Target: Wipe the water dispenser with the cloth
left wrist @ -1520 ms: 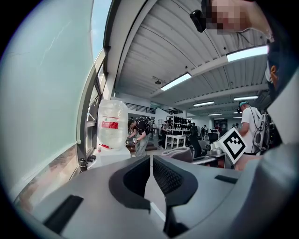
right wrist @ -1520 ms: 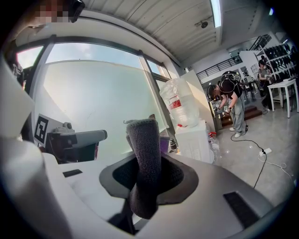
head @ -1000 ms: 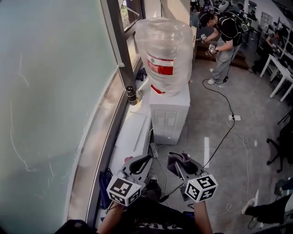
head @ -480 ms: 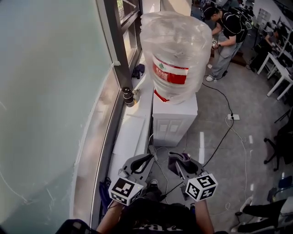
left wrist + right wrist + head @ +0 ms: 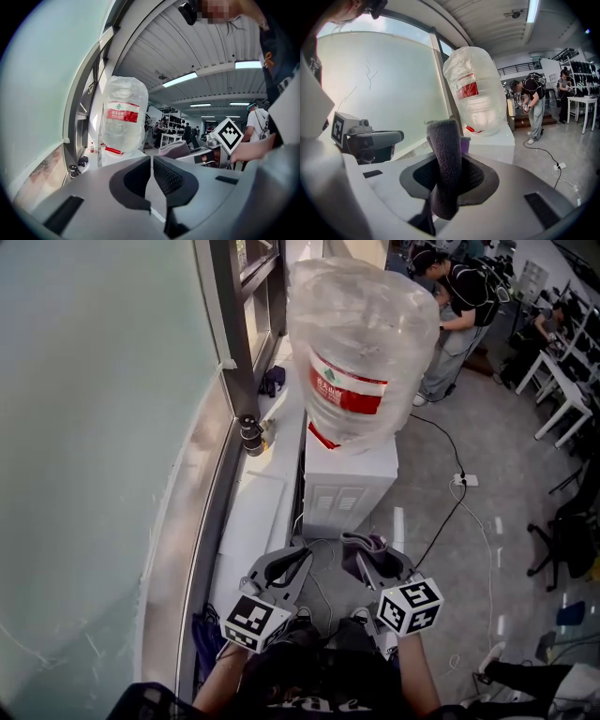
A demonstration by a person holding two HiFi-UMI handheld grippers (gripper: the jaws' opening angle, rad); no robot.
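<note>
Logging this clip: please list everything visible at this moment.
water dispenser: one, white, beside the windowsill
water bottle: one, clear with red label, plastic-wrapped, on top of the dispenser
cloth: one, grey, between the right gripper's jaws
power strip: one, white, on the floor right of the dispenser
person: one standing, dark top, behind the dispenser
left gripper: one, grey, shut, empty
right gripper: one, grey, shut on the cloth

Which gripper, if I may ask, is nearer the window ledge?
Left: the left gripper is beside the window ledge; the right gripper, gripping the cloth, is farther out.
</note>
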